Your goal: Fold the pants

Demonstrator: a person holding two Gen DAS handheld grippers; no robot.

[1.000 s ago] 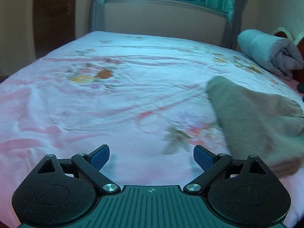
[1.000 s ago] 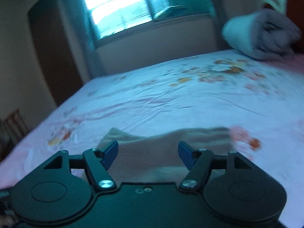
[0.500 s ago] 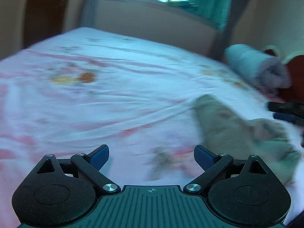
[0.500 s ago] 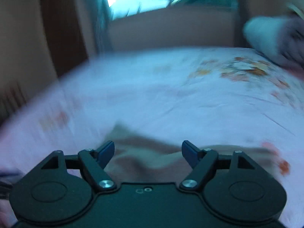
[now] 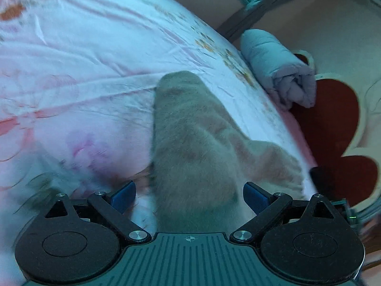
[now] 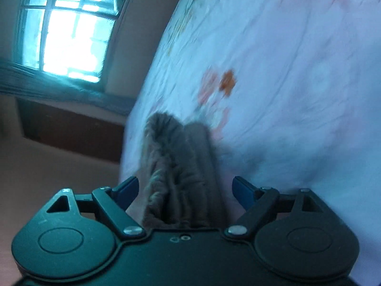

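I have the left gripper (image 5: 189, 196) low over the bed, its blue pads (image 5: 122, 194) standing wide apart. The grey-brown pants (image 5: 190, 138) lie on the pink flowered bedsheet (image 5: 83, 59) and run away from me up the middle of the left wrist view, with their near end between the two pads; neither pad presses on the cloth. To the right of the pants a second lobe of the same fabric spreads toward the edge of the bed. Beyond it a rolled grey quilt (image 5: 278, 66) sits at the head of the bed against a dark red headboard (image 5: 333, 124).

My right gripper (image 6: 185, 190) is rolled steeply, so the bed tilts across its view. Its jaws have just been opening and now stand wide, with a bunched, folded edge of the pants (image 6: 176, 166) rising between the pads, touching neither as far as I can see. A bright window (image 6: 66, 31) shows at upper left in that view, and the picture is blurred
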